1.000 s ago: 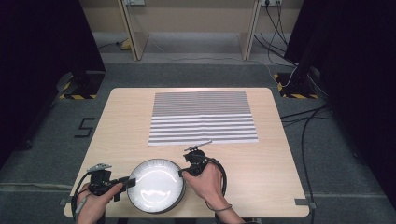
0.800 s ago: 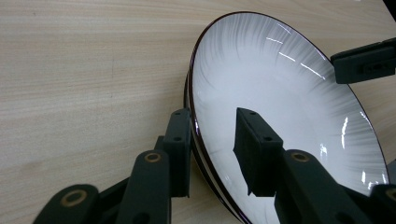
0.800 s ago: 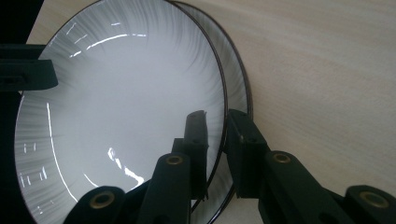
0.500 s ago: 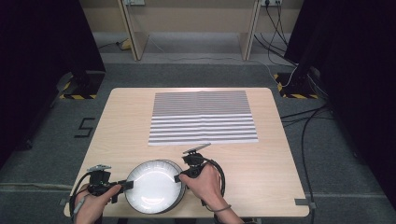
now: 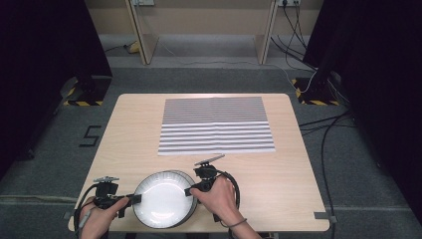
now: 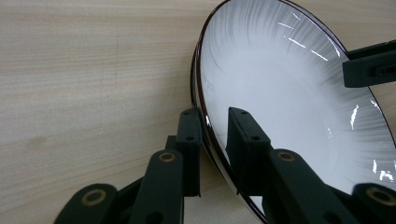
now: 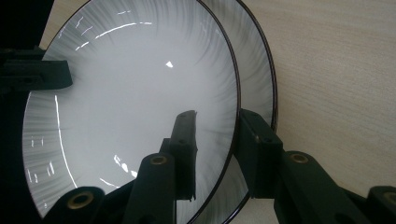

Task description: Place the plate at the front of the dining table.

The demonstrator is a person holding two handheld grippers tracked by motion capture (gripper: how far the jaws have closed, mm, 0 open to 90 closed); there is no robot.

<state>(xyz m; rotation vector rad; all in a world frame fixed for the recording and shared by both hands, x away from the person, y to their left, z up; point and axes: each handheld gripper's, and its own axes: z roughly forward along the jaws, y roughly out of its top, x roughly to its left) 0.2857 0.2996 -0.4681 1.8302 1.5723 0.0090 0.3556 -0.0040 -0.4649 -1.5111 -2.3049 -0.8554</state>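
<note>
Pale wood table (image 5: pixel 124 134) on grey carpet (image 5: pixel 209 79), striped mat (image 5: pixel 215 124) on top.

I see a stack of white bowls (image 5: pixel 161 199) at the near edge of the table (image 5: pixel 278 164), between my two hands. From above it reads as one round, glossy white dish with a thin dark rim and faint grey streaks fanning in from the edge. The right gripper view shows two bowls: an upper bowl (image 7: pixel 135 98) nested in a lower bowl (image 7: pixel 259 70) whose rim peeks out beyond it. The upper one looks tipped off the lower. In the left gripper view the rim (image 6: pixel 201 107) stands raised above the wood. Both insides are bare and shiny, catching small light glints.
</note>
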